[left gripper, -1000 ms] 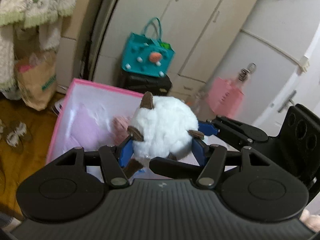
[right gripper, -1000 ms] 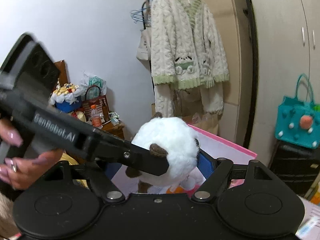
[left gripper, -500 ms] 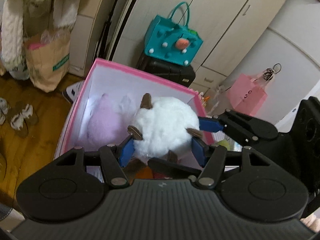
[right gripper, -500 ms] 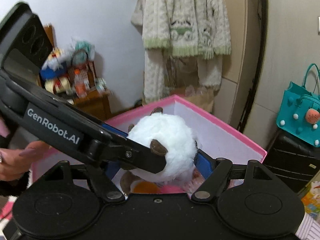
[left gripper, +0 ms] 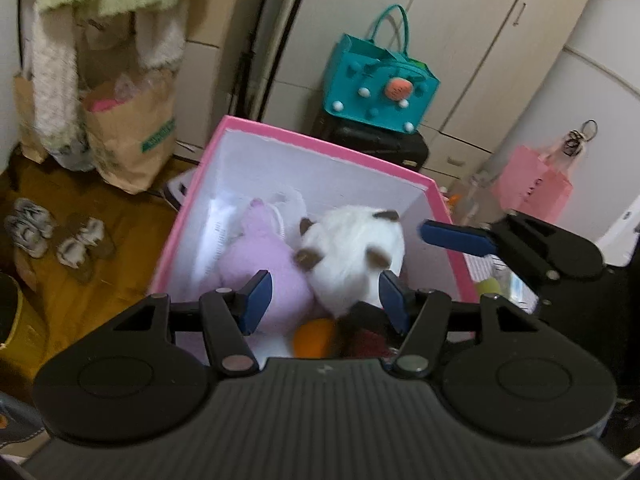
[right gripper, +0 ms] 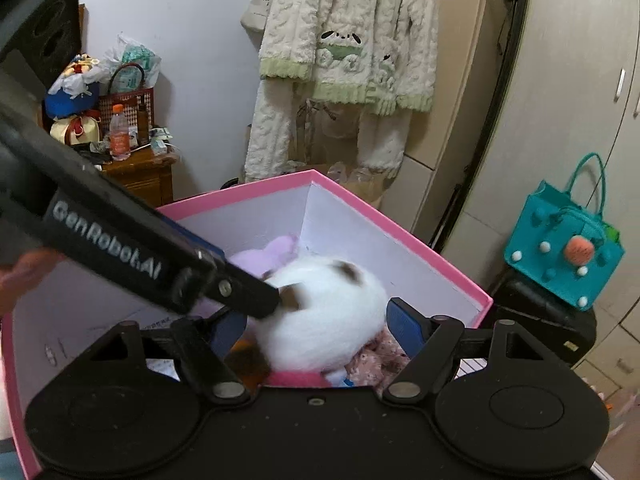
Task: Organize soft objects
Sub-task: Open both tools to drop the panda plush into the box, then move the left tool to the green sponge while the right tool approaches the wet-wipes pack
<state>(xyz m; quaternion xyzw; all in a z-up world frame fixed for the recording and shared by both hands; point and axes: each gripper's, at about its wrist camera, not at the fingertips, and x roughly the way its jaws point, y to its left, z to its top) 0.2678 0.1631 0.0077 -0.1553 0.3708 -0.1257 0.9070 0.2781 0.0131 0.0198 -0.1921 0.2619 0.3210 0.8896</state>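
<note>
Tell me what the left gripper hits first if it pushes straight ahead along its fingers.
Most likely the lilac plush and the white plush lying side by side in the pink box, right ahead of the left gripper. Depth is hard to judge, so which comes first is unclear.

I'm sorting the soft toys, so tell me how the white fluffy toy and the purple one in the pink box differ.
The white toy is round and long-furred with small brown patches; the purple toy is plain pale lilac with smoother, shorter pile. The white toy lies on top, mostly in view; the purple toy sits lower, against the box's white wall, and is partly covered. In the right wrist view the purple toy shows only a bit behind the white toy. Both are soft toys inside the box, pressed side by side.
</note>
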